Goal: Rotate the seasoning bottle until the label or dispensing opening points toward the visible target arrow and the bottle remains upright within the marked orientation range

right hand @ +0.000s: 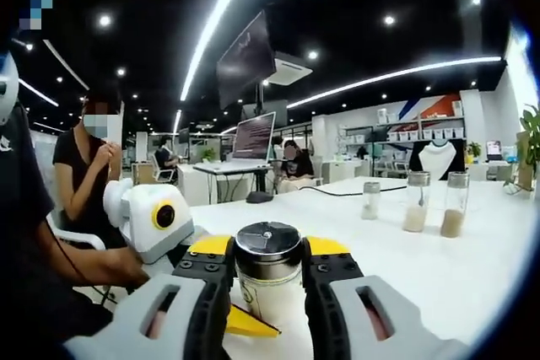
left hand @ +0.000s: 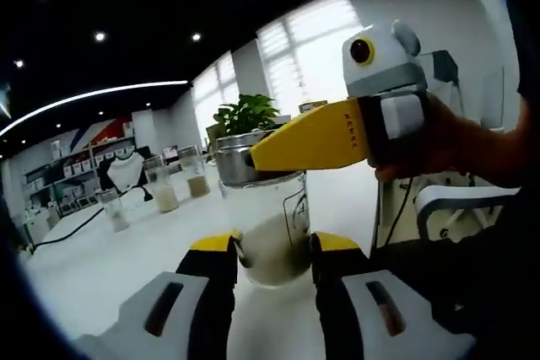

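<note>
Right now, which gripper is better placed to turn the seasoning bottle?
Probably the right gripper: its jaws close on the metal cap, while the left gripper clamps the seasoning bottle lower down, steadying the glass body upright.

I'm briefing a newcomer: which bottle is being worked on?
On the long white table, find the clear glass seasoning bottle with a metal cap nearest both cameras. Unlike the three similar bottles standing farther back, it sits between yellow-tipped gripper jaws.

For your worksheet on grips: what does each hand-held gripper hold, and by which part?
Both hold the seasoning bottle: the left hand-held gripper clamps its glass body low down, and the right hand-held gripper clamps its metal cap.
</note>
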Available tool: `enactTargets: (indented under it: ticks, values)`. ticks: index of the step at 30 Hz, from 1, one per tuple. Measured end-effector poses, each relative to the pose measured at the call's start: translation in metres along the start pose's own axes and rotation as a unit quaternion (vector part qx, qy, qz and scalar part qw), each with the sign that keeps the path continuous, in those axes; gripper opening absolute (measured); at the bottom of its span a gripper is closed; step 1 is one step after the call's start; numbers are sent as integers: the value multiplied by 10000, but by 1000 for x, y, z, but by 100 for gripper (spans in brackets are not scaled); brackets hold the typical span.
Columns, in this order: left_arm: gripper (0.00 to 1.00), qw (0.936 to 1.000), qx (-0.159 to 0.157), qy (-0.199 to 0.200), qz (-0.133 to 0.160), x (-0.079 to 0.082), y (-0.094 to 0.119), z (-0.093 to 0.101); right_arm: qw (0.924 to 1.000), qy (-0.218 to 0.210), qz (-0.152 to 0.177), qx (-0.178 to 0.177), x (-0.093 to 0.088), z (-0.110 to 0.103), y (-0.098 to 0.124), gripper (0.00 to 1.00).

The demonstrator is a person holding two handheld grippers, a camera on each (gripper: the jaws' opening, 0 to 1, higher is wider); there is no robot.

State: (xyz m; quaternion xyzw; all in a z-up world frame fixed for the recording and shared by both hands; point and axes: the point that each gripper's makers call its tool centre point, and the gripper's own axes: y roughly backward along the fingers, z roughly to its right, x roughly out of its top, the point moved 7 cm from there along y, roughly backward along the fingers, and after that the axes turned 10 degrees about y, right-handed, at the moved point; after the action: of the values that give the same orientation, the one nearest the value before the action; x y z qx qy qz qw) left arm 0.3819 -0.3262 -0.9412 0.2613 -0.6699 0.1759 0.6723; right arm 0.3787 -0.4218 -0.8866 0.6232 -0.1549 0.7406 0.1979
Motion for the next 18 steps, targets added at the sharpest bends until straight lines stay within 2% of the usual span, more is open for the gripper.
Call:
enactTargets:
  ticks: [6,9,14,18]
  values:
    - [36,9990,-285,332,101,3,3,1,9998,32,96,146,3,-2,2,29]
    - [36,9989,-303,345,104,3,3,1,9998,32,94,153,3,-2,2,29]
    - [36,9987,-494,141,-43,0,7,1,9990,61,-50,432,-1,-8,1,29]
    - [36,9989,-452,73,-69,-1,7,0,9990,190,-90,386,-1,-10,-1,29]
